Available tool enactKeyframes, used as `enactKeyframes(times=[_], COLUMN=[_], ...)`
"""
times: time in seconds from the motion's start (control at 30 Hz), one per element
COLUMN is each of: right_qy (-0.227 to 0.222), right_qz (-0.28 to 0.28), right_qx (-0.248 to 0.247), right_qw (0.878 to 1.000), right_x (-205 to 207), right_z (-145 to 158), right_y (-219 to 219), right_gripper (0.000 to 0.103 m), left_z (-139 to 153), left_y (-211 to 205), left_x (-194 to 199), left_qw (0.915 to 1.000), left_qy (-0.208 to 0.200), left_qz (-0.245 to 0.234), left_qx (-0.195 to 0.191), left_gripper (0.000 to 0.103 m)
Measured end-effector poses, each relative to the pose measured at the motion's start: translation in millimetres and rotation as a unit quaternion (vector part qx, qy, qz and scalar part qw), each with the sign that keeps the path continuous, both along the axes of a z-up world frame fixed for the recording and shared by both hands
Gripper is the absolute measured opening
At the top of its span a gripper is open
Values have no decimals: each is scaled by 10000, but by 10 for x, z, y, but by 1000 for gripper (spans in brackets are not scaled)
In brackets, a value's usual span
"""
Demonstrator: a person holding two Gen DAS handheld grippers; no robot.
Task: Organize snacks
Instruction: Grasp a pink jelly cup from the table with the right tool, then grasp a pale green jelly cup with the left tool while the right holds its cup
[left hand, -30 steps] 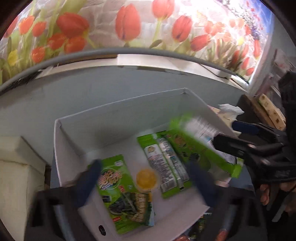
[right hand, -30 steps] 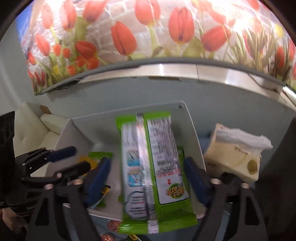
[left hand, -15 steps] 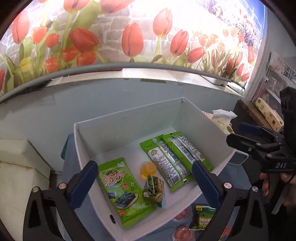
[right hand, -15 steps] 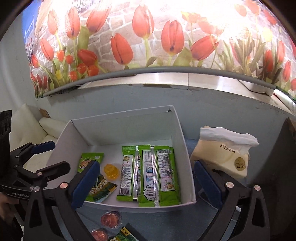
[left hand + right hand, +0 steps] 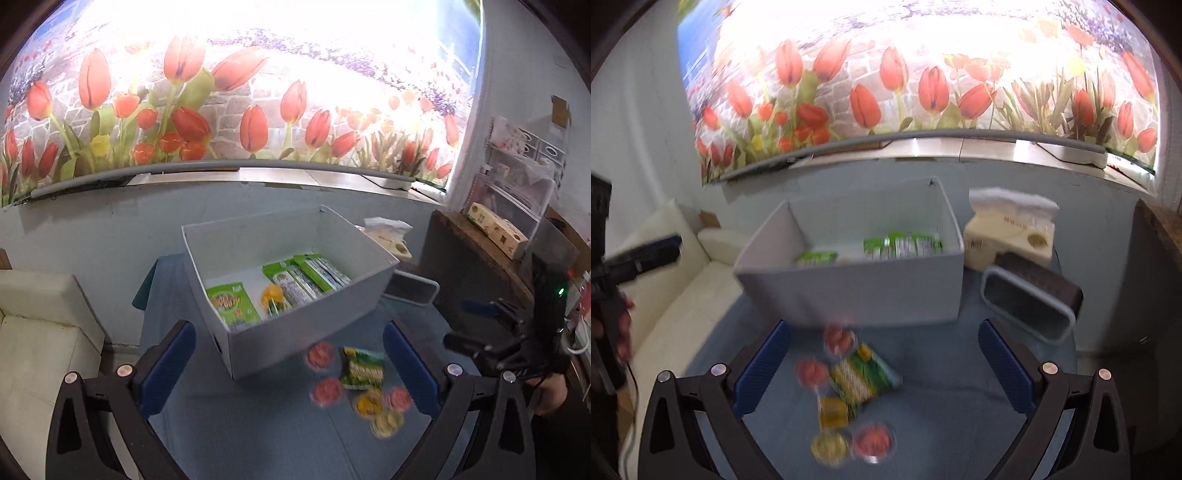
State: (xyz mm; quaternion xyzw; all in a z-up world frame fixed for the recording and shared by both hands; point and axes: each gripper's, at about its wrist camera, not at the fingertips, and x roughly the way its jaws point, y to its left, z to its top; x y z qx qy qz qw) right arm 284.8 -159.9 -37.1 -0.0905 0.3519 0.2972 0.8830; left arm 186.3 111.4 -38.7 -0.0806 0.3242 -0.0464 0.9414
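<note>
Tulip mural on the back wall, blue surface (image 5: 942, 369) below it, white box (image 5: 857, 291) sitting in the middle. Box already has a few green snack packs (image 5: 306, 275) and a yellow jelly cup (image 5: 272, 294) lying flat inside. Left claw (image 5: 291, 363) and right claw (image 5: 882, 365) both hang wide open with nothing in them. Loose pile just in front of the box: green packet (image 5: 862, 376), red jelly cups (image 5: 873, 441), yellow ones (image 5: 829, 446). Looks like we're between picks; next up is probably dropping a claw onto one of those and closing gently.
</note>
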Motion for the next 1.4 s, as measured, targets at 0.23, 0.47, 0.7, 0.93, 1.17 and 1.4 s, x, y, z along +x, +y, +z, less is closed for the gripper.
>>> enactKeyframes(times=[0.23,0.47,0.7,0.93,1.17,1.4], right_qy=[405,266,661,507,524,412], right_qz=[-352,-438,-436,-371,-441,-606], right_qx=[-37,-259,-583,-484,-68,111], right_qw=[9986,9984,9952,9969,9976,9972], right_x=[-298,-255,-72,-199,-433,-807], right_z=[-610,-905,-1083,-1002,-767,-519], right_y=[-229,-93,-13,-74,-381,-759], right_gripper=[103,97,60,44,44,44], left_z=[-425,-787,-903,-1024,-1207,-1405], left_y=[-240,-431,-472,-611,-951,-1346], left_x=[-602,-923,-985,-900,-679,-274], left_qw=[9987,9947,9922,9922,9917,9916], left_qy=[278,584,740,908,1078,1148], left_qz=[-120,-165,-180,-229,-477,-542], left_qx=[-419,-824,-984,-820,-521,-234], left_gripper=[103,103,103,103,103,103])
